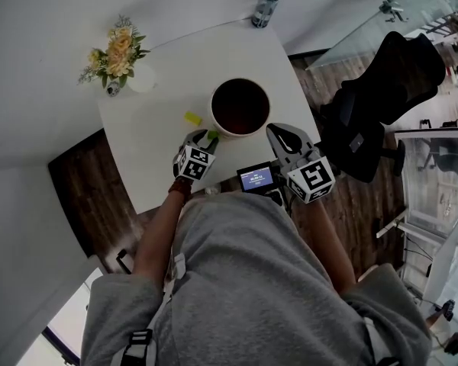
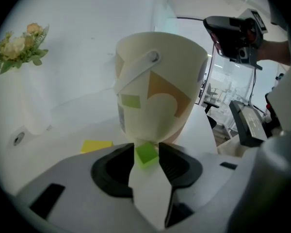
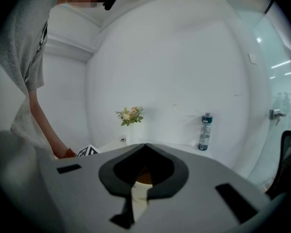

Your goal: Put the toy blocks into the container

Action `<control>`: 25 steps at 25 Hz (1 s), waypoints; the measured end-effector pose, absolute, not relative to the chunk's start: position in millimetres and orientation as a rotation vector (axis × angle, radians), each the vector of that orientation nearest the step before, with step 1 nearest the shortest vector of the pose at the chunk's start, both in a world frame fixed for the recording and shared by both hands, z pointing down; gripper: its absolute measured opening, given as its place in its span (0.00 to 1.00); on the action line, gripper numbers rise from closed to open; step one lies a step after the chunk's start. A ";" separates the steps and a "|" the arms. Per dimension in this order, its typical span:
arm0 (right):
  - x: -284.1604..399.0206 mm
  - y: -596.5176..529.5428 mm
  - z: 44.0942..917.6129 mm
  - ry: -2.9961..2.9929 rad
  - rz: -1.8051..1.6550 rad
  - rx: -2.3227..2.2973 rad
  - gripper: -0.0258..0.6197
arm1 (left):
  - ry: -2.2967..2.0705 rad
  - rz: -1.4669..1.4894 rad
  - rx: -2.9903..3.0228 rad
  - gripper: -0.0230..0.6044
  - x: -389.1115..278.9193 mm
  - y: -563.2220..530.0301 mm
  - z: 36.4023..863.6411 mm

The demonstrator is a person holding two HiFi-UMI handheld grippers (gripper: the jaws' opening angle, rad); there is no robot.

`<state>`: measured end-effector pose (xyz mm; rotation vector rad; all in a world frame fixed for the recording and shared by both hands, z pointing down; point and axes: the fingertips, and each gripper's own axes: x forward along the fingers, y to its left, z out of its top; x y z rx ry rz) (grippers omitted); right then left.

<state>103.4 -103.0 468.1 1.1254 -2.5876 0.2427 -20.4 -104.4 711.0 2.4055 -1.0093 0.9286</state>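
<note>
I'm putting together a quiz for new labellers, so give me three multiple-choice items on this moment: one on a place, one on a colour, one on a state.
1. Where is the green block? A beside the flowers; B between the fingers of the left gripper; C under the bottle.
2. What colour is the flat block left of the container? A red; B blue; C yellow.
3. How do the fingers of the right gripper stand? A tips together, nothing held; B wide apart; C closed on a block.
Key: 1 B, it shows between them at the container's foot; 2 C, it is yellow in the head view too; 3 A, its own view shows the tips meeting.
</note>
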 end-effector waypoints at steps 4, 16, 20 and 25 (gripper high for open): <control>104.8 -104.4 467.2 -2.585 0.233 1.127 0.04 | -0.997 0.959 2.395 0.30 -17.3 -104.2 717.6; 100.8 -98.8 462.1 -2.581 0.209 1.117 0.04 | -1.004 0.904 2.327 0.30 -18.3 -106.2 725.3; 98.1 -95.1 463.3 -2.578 0.212 1.121 0.04 | -1.004 0.879 2.273 0.27 -22.5 -105.1 735.4; 98.8 -90.7 464.1 -2.575 0.217 1.130 0.04 | -1.038 0.863 2.295 0.27 -27.5 -106.7 731.0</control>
